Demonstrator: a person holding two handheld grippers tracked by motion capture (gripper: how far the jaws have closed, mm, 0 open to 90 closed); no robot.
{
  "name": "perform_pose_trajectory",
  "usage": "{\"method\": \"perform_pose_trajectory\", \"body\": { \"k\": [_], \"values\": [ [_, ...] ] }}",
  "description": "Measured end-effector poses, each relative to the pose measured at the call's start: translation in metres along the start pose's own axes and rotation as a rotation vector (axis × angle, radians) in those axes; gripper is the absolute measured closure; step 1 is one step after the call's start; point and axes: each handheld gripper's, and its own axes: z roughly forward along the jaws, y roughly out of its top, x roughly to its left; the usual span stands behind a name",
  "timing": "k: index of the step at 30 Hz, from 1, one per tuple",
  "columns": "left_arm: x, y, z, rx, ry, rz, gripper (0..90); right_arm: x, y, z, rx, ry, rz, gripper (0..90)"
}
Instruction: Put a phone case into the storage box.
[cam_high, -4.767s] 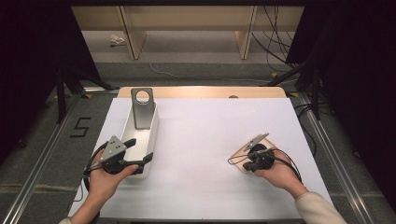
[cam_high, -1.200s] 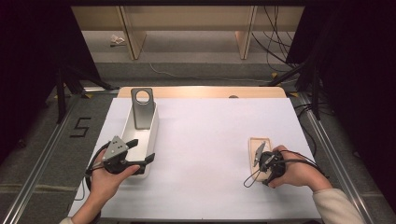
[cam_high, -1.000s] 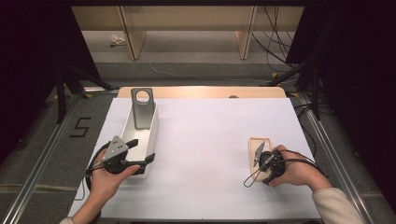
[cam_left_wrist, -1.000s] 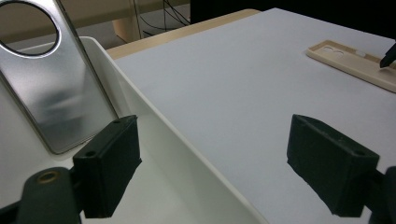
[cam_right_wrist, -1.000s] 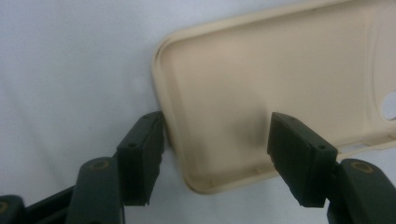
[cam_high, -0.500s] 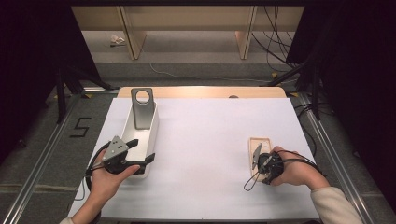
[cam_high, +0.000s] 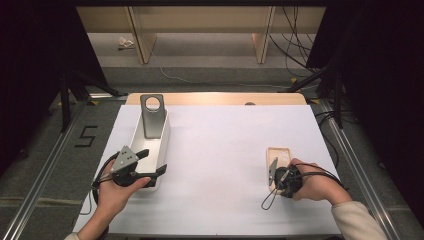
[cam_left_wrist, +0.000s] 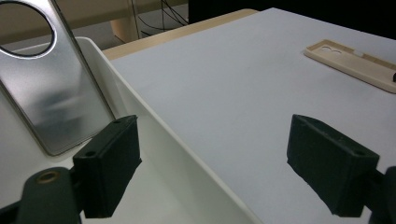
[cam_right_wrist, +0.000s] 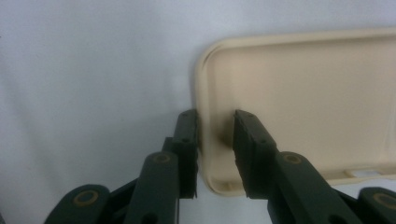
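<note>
Right gripper view: jaws closing astride phone case (cam_right_wrist: 303, 102) rim, maybe touching.

A white-covered table (cam_high: 220, 150) carries a white bin (cam_high: 150, 145) and a beige phone case (cam_high: 279, 156).

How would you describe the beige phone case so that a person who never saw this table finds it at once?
Start at the white table and go to its right side, in front of the person's right hand. The phone case lies flat there, open side up. It is the one beige thing; the white bin stands far left.
</note>
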Motion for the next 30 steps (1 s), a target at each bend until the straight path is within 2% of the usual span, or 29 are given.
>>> {"method": "perform_pose_trajectory", "body": {
  "k": [10, 12, 14, 30],
  "values": [
    [-0.0001, 0.0001, -0.0002, -0.002, -0.002, 0.003, 16.8, 0.0037, 0.0025, -0.0016, 0.021, -0.003, -0.02, 82.7],
    [-0.0002, 0.0001, -0.0002, -0.002, -0.001, 0.003, 16.8, 0.0045, 0.0018, -0.0012, 0.005, 0.007, -0.022, 85.5],
    [-0.0002, 0.0002, -0.0001, -0.002, -0.002, 0.003, 16.8, 0.0051, 0.0013, -0.0014, 0.005, 0.01, -0.014, 85.9],
    [-0.0003, 0.0007, -0.0006, -0.009, -0.001, 0.0, 16.8, 0.0061, 0.0006, -0.0032, -0.004, 0.013, -0.068, 87.8]
  ]
}}
